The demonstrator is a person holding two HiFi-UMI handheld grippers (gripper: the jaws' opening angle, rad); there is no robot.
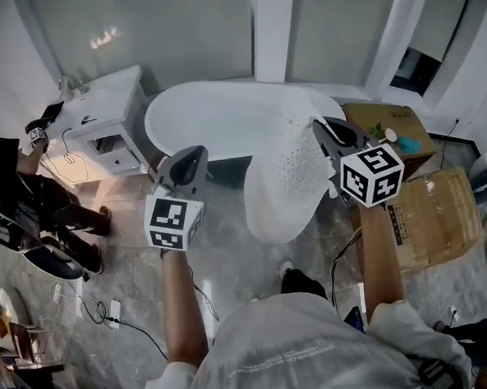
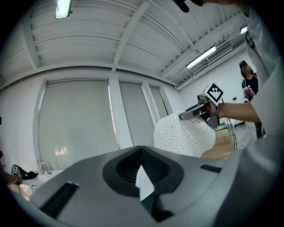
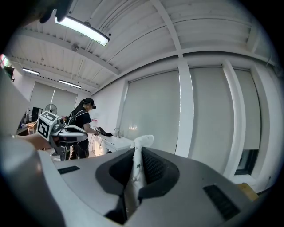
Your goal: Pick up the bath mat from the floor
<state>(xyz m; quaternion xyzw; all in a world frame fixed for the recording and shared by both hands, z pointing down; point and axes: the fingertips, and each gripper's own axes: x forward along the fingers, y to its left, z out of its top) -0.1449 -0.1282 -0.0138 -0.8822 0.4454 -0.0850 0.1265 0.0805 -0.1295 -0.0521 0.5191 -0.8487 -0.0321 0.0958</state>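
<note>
- Right gripper [image 3: 136,153]: fingers clamped on a folded edge of the bath mat [image 1: 287,174]. The white perforated mat hangs below it, in front of the bathtub [image 1: 214,117]. From above, it cannot be told whether the mat's lower edge clears the floor [image 1: 231,264].
- Left gripper [image 2: 141,151]: fingers together at the tips, well apart from the mat. A pale sliver [image 2: 144,184] shows in the gap behind the tips; what it is cannot be made out.
- In the left gripper view, the gripper body cuts off the mat's lower part.
- Floor: grey marbled tile, with cables [image 1: 103,313] lying at the left.
- Room: a white washbasin cabinet [image 1: 106,107] stands beside the bathtub, with pale window panels [image 1: 159,30] behind. Cardboard boxes [image 1: 438,215] stand at the right. A strip lamp [image 3: 82,30] is on the ribbed ceiling.
- A second person [image 1: 12,175] in dark clothes stands near the cabinet, partly cut off at the frame edge.
- Writing: print on the boxes is too small to read. The marker cube [image 1: 371,173] on the right gripper carries black-and-white square patterns.
</note>
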